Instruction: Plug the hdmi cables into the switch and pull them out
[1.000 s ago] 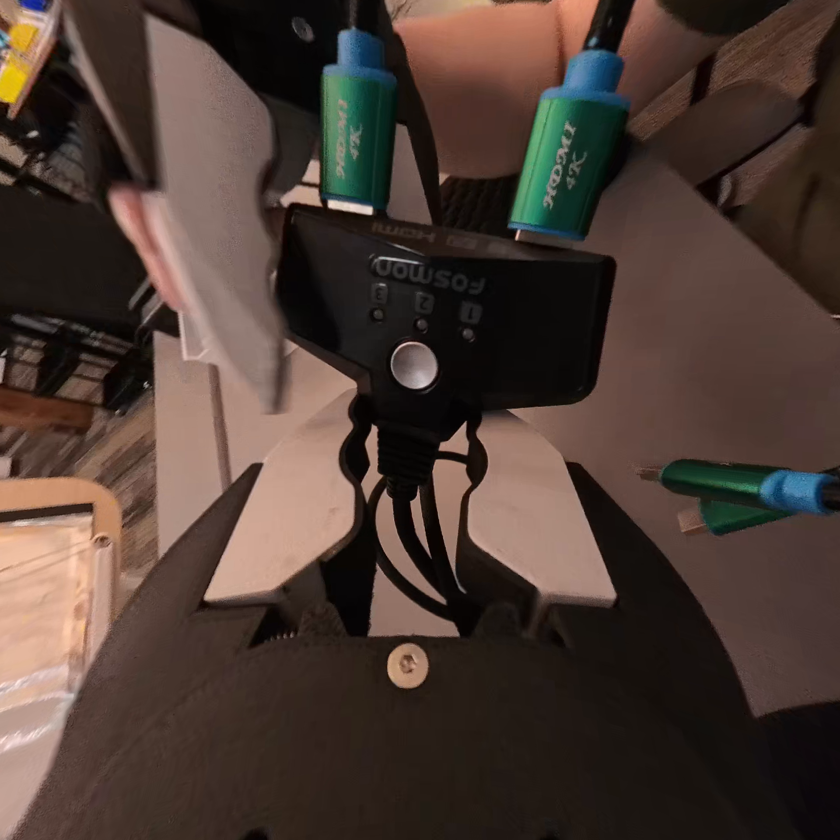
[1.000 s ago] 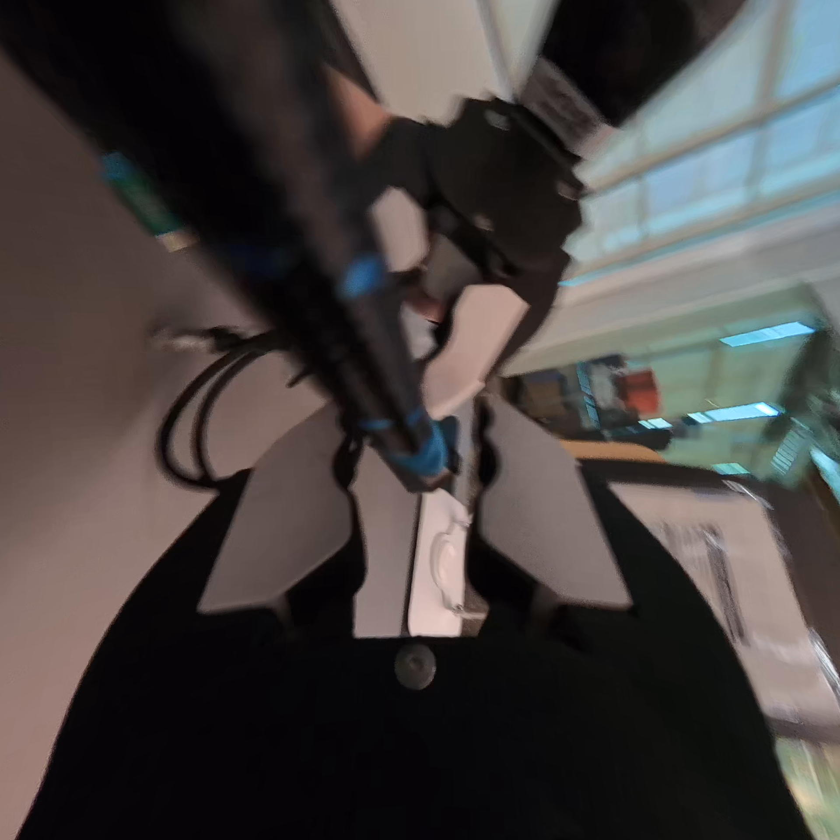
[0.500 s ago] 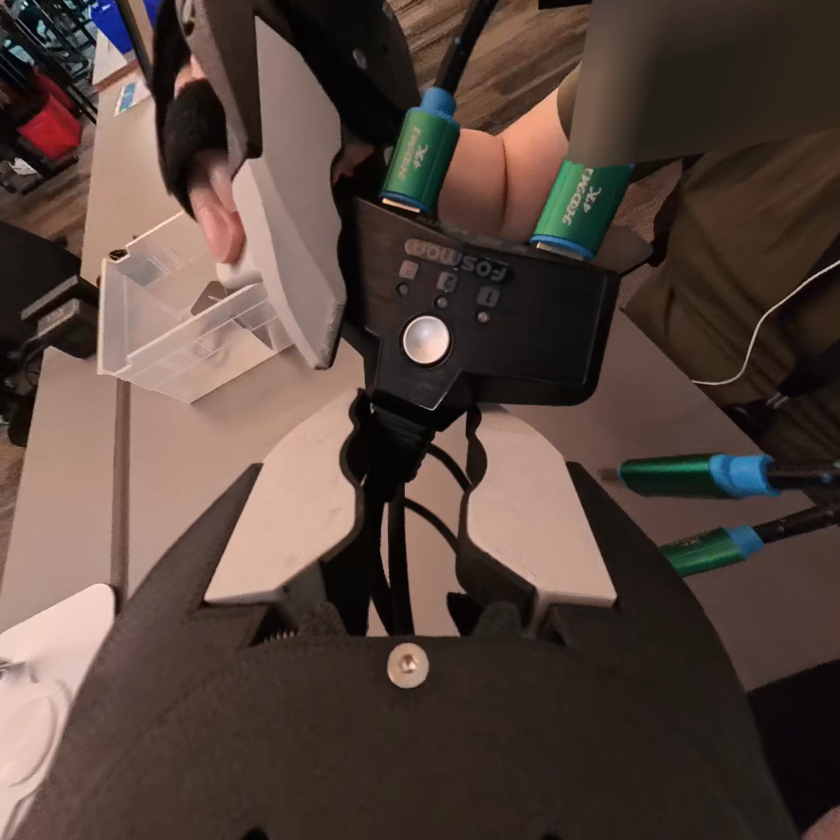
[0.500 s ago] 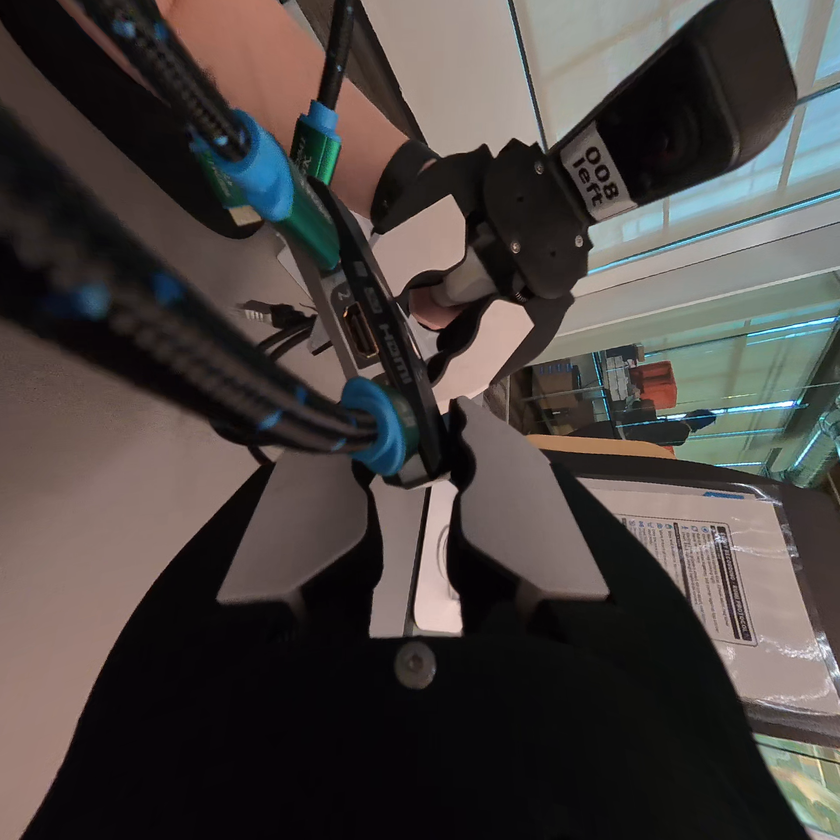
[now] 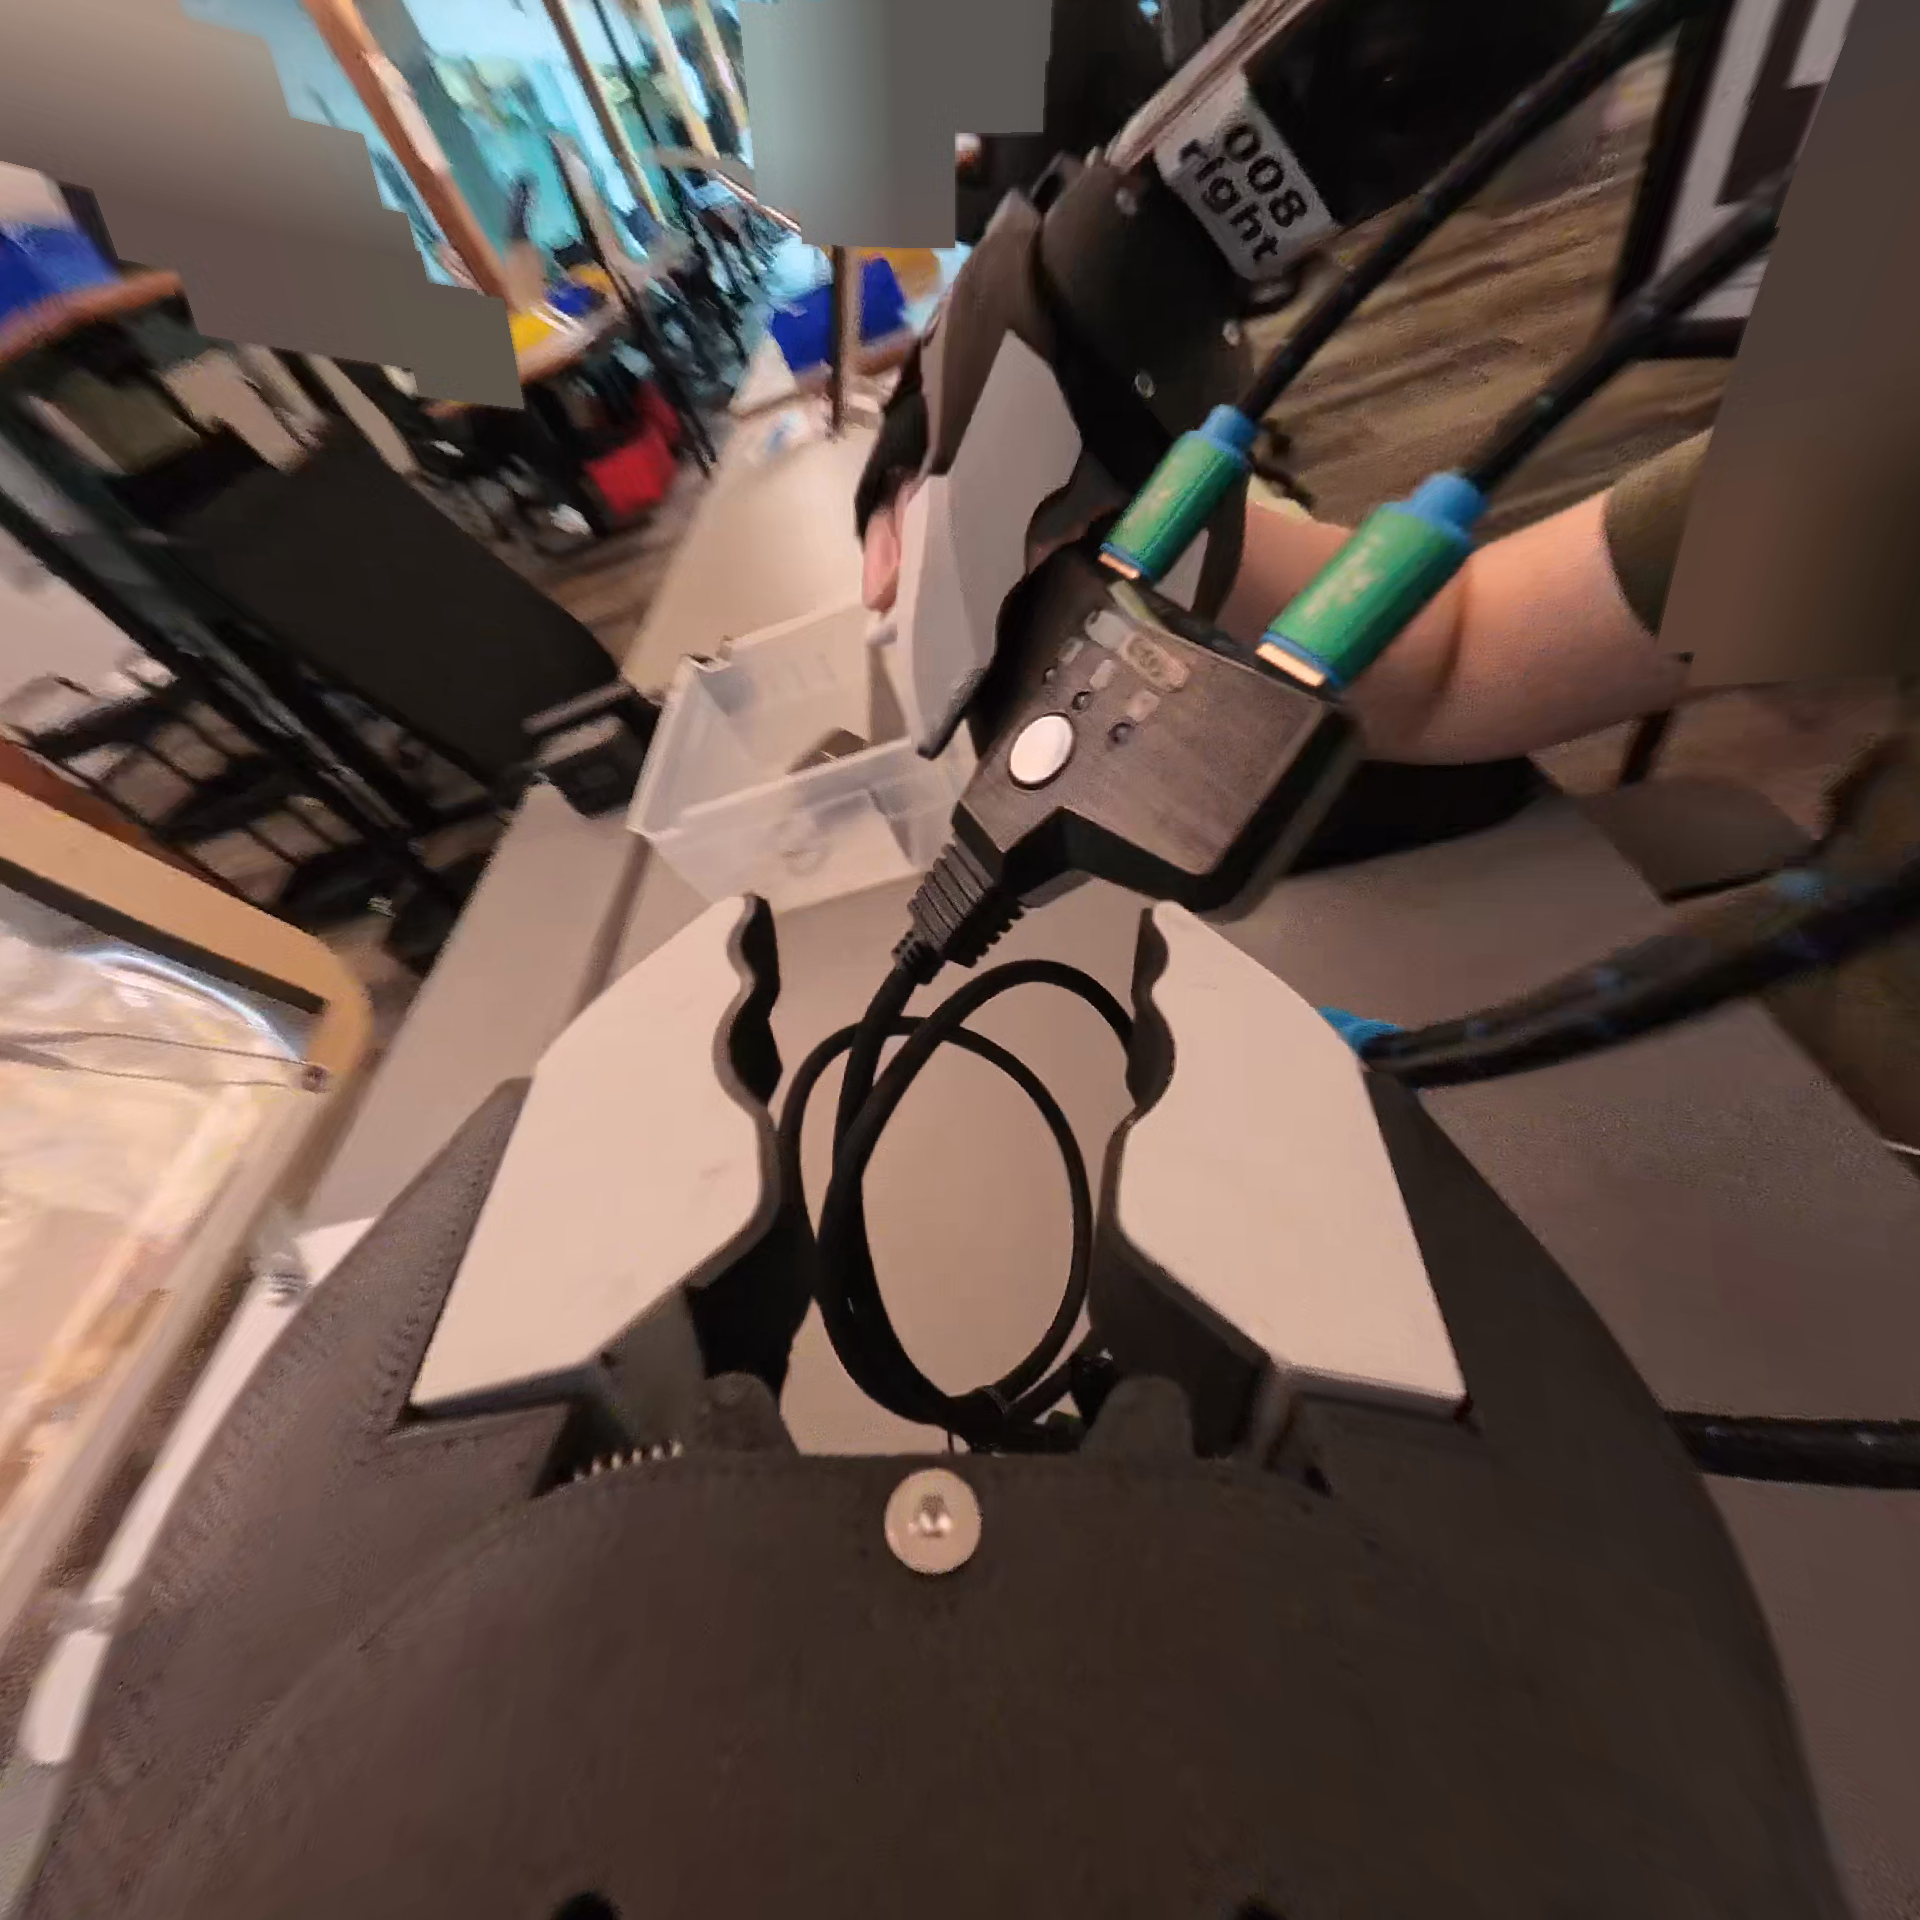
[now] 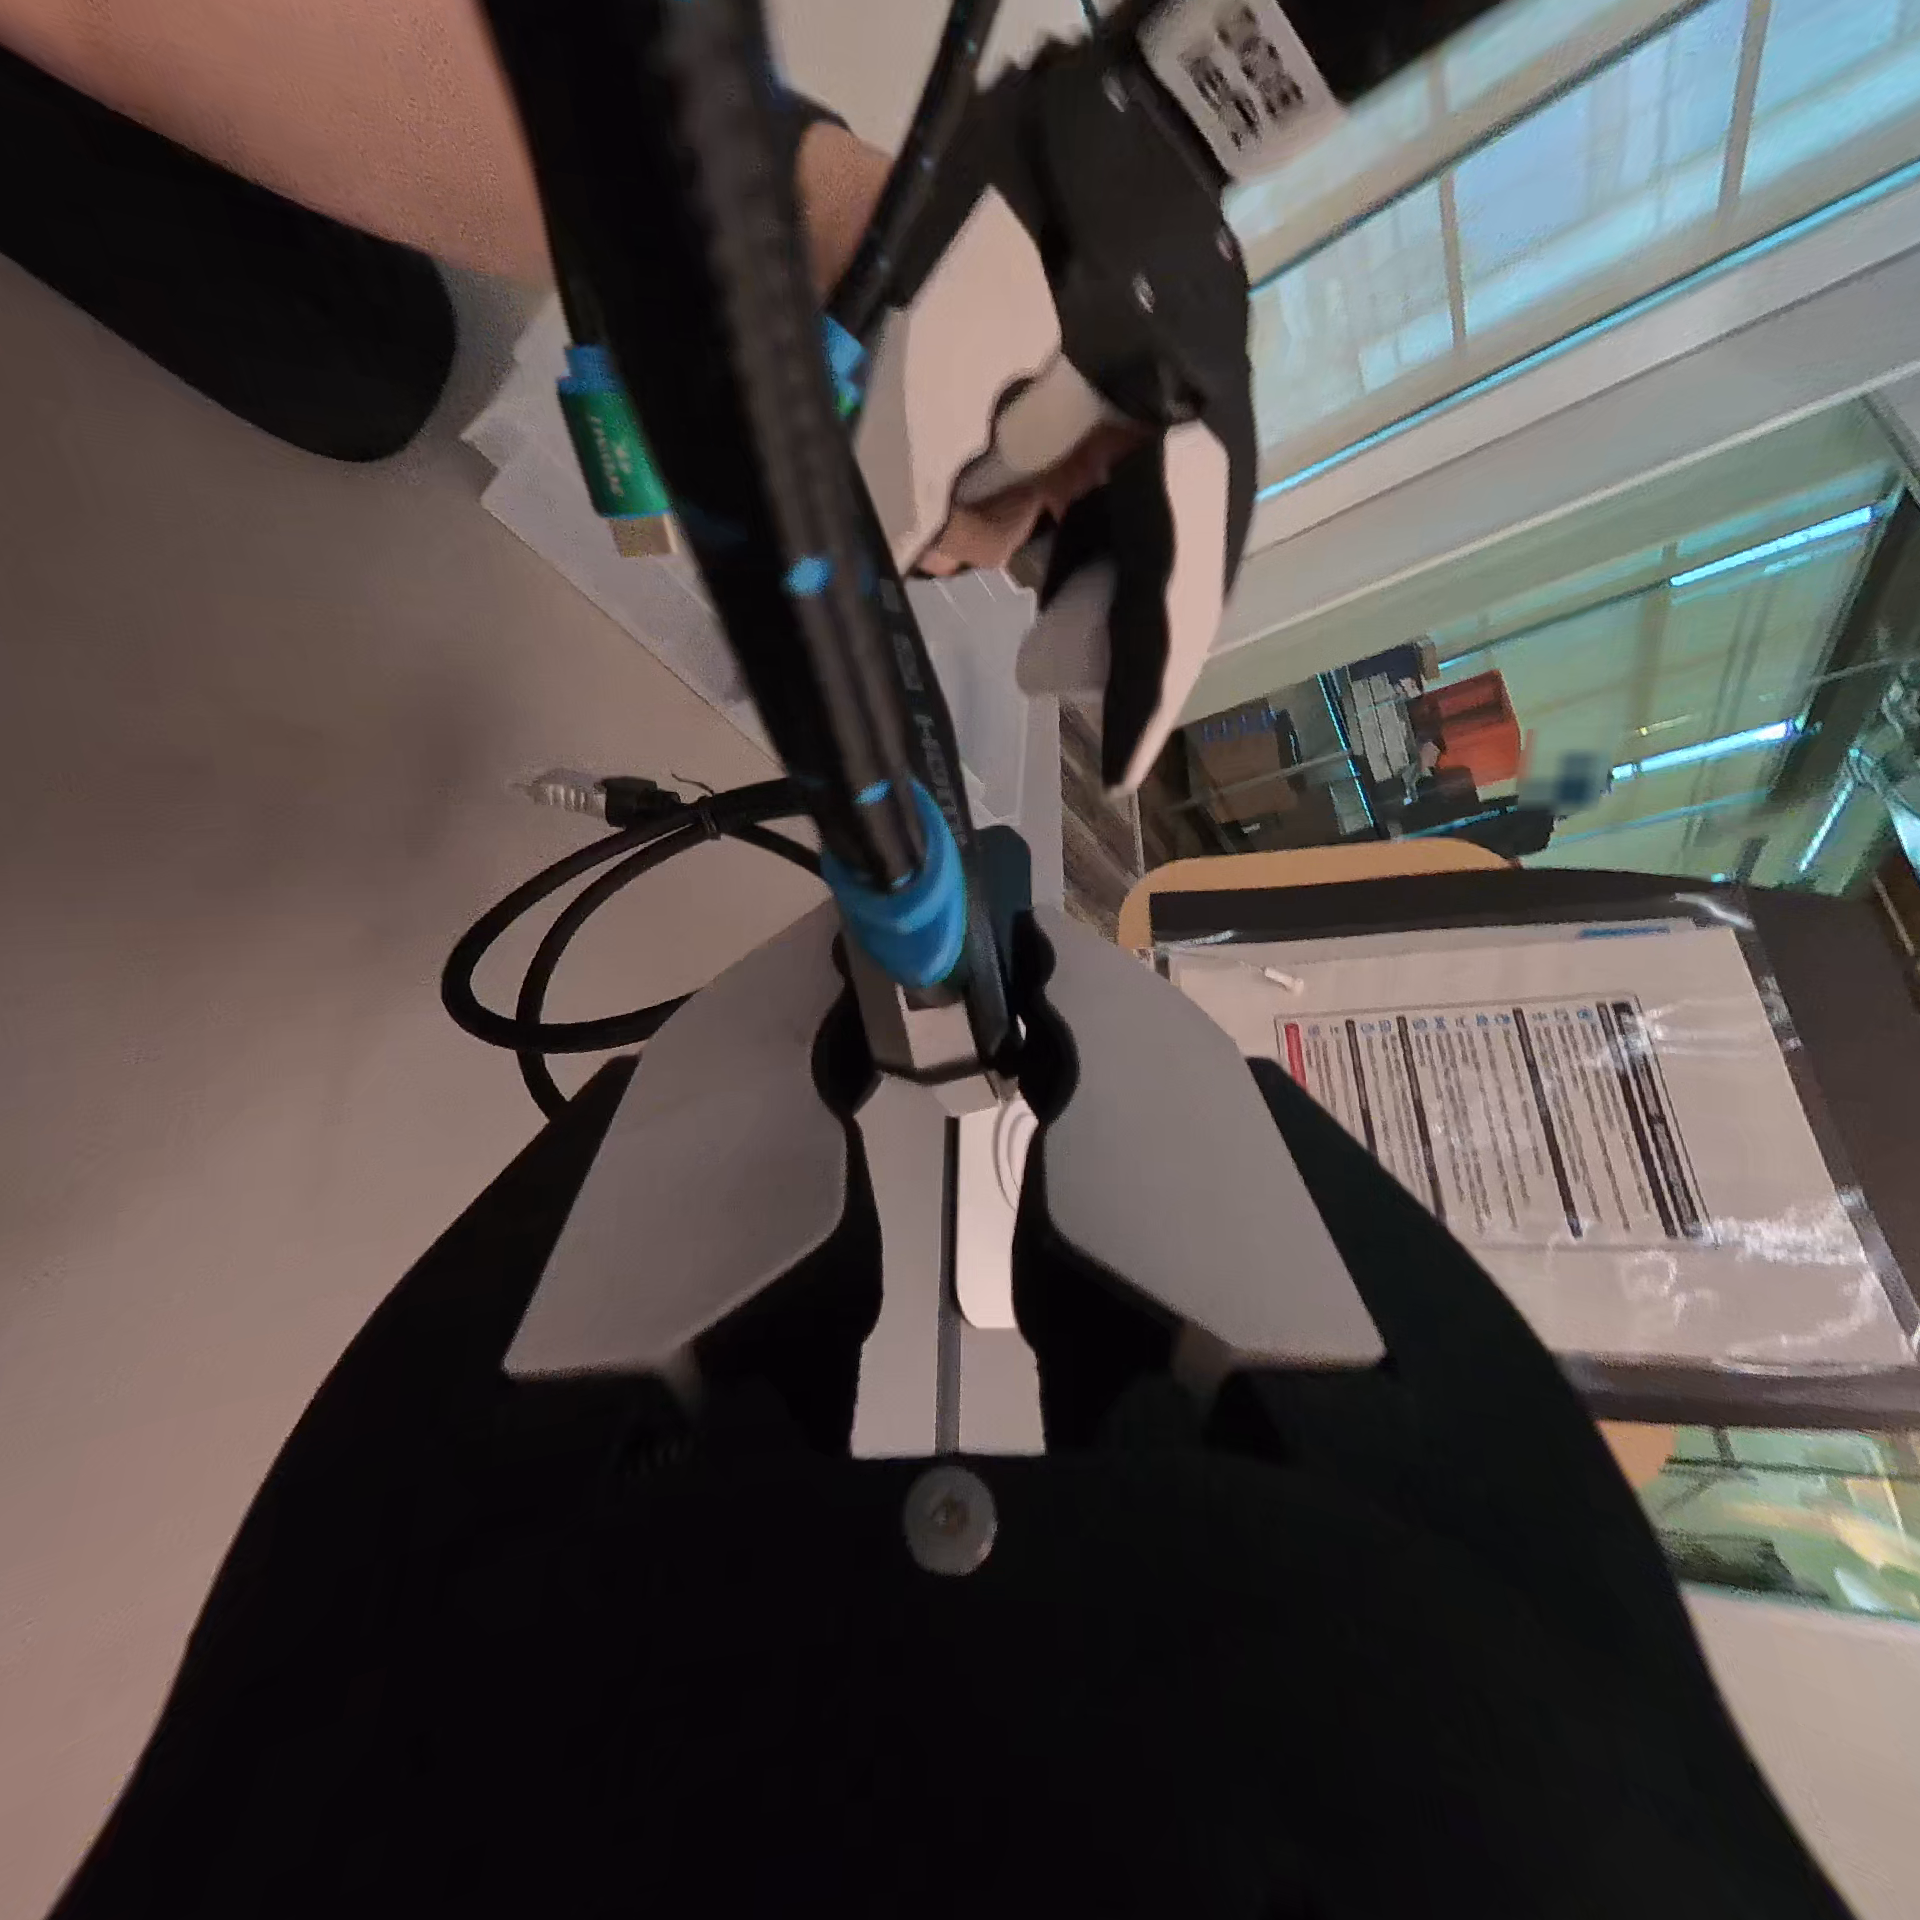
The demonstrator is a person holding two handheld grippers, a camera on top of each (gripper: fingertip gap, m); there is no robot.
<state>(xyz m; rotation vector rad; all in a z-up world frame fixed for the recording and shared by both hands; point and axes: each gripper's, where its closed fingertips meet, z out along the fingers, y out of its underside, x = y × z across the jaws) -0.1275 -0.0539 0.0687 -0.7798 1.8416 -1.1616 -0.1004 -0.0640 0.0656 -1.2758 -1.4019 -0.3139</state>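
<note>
In the left wrist view, the black HDMI switch (image 5: 1153, 769) hangs above the table with two green HDMI plugs (image 5: 1351, 592) seated in its far edge. My right gripper (image 5: 987, 634) is shut on the switch's left end. My left gripper (image 5: 951, 997) is open just below the switch, and the switch's own thin black cable (image 5: 935, 1174) loops between its fingers. In the right wrist view, my right gripper (image 6: 940, 997) pinches the switch (image 6: 920, 717) edge-on, next to a blue-collared plug (image 6: 904, 914). A loose green plug (image 6: 613, 468) lies behind.
A clear plastic box (image 5: 769, 769) stands on the grey table (image 5: 1558, 1195) beyond the switch. Thick braided cables (image 5: 1662, 987) trail to the right. A laminated sheet (image 6: 1507, 1122) lies on a wooden-edged board at the right wrist view's right. A person's forearm (image 5: 1507, 644) is behind the switch.
My left gripper has opened and let go of the switch's cable end, then drawn back. My right gripper has stayed shut on the switch, which now tilts to the right.
</note>
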